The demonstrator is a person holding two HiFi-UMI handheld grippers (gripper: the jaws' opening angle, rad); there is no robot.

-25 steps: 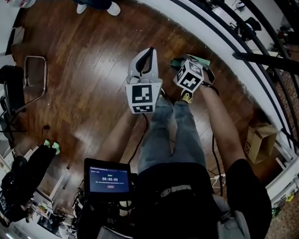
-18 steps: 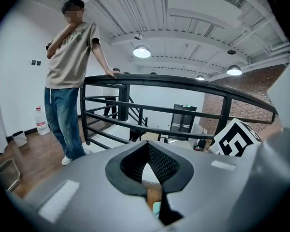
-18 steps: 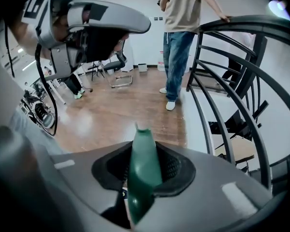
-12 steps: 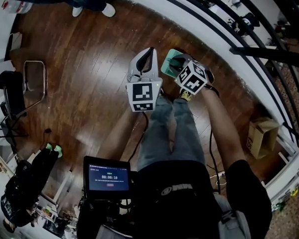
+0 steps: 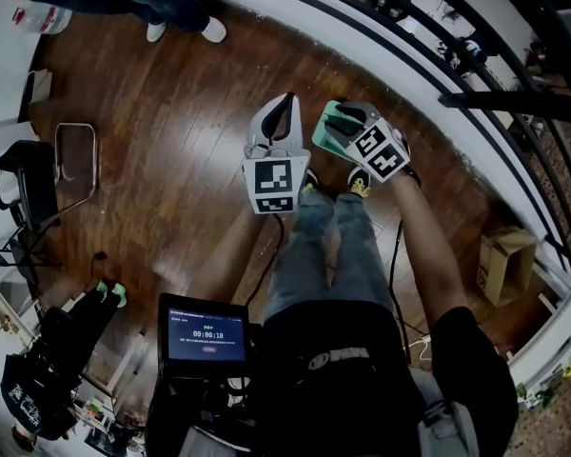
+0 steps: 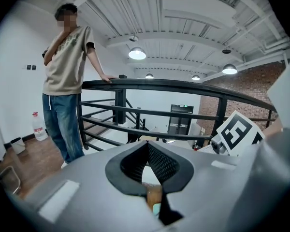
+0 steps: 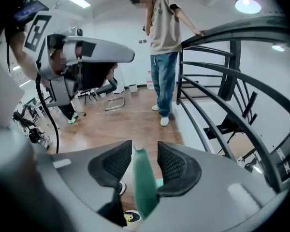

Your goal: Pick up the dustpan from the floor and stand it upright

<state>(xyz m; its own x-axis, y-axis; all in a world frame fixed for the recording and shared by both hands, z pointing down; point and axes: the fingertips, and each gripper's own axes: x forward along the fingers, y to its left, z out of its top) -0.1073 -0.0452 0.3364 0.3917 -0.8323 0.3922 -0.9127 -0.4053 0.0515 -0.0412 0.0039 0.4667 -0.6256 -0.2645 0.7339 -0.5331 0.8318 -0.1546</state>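
Head view, screen reads 00:00:10, left claw closed, right claw just opening, dustpan handle between

Left forearm and right forearm stretched forward-down. Left gripper: jaws together at tips, nothing between, pointing slightly down. Right gripper: tilted steeper down, jaws just been opening, pads apart, green dustpan handle between them, not pinched.

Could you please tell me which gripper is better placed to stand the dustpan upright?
The right gripper: the dustpan handle stands between its fingers, which have just been opening; the left gripper holds nothing.
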